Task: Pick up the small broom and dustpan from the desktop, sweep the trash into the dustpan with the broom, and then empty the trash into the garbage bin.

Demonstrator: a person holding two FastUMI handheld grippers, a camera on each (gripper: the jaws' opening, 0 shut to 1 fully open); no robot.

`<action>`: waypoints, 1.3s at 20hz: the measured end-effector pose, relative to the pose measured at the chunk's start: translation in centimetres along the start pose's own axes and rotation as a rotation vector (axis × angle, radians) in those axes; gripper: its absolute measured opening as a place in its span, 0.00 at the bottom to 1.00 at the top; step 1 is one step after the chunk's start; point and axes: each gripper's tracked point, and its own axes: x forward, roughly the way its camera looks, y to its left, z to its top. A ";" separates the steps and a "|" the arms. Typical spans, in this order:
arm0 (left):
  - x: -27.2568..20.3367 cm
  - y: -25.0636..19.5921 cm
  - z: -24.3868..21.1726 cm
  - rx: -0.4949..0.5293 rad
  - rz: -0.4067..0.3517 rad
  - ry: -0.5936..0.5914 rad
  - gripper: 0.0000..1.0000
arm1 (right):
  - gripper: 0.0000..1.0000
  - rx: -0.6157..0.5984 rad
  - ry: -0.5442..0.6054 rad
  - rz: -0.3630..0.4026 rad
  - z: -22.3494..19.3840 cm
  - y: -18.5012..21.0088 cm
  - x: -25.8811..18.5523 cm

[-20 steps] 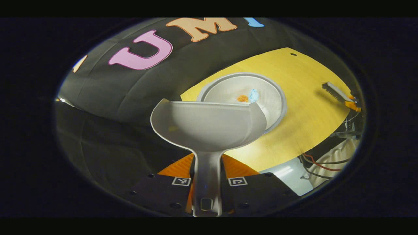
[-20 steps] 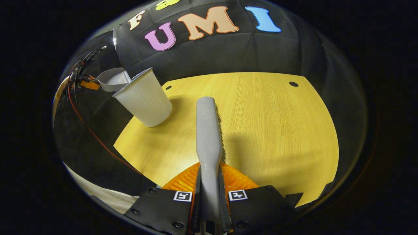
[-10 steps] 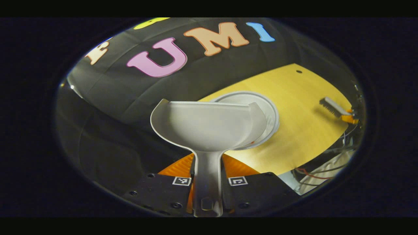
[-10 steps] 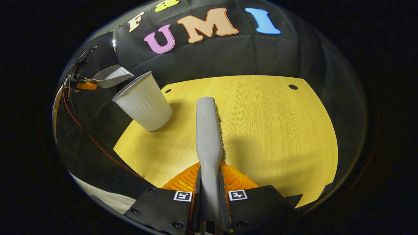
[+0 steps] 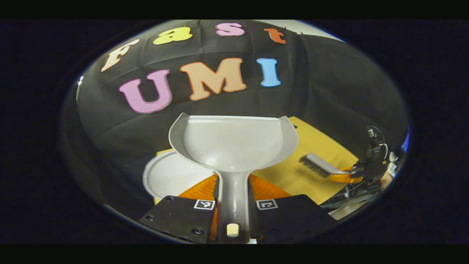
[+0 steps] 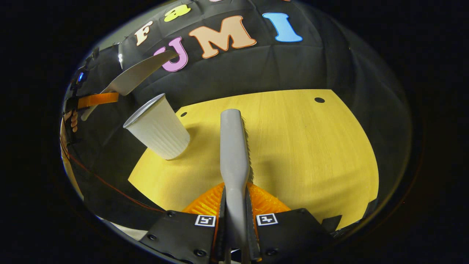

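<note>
Left tongs are clenching the handle of the grey dustpan, which is being held in the air above the white garbage bin — the bin is standing at the bench's far-left corner. Right tongs are gripping the small broom by its handle — bristles facing right, over the bench's near edge.

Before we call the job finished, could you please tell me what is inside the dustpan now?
The dustpan shows a bare grey scoop with no trash. The bin interior is partly covered by the dustpan, so its contents cannot be seen.
</note>
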 end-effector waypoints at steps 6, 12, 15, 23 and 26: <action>6.8 -5.4 -7.1 -0.068 -0.023 0.041 0.27 | 0.26 0.036 -0.002 -0.088 -1.6 -2.1 0.1; 9.9 -7.1 -15.4 -0.147 0.030 0.124 0.27 | 0.26 0.066 0.019 -0.151 -3.4 -1.5 3.7; 11.5 -7.5 -18.4 -0.242 0.053 0.149 0.27 | 0.26 0.082 0.056 -0.162 -4.5 -0.9 6.5; 13.0 -9.0 -23.5 -0.294 0.086 0.245 0.27 | 0.26 0.075 0.096 -0.215 -4.4 -1.3 11.4; 13.8 -8.6 -25.2 -0.336 0.088 0.272 0.27 | 0.26 0.089 0.110 -0.215 -4.7 -1.4 12.0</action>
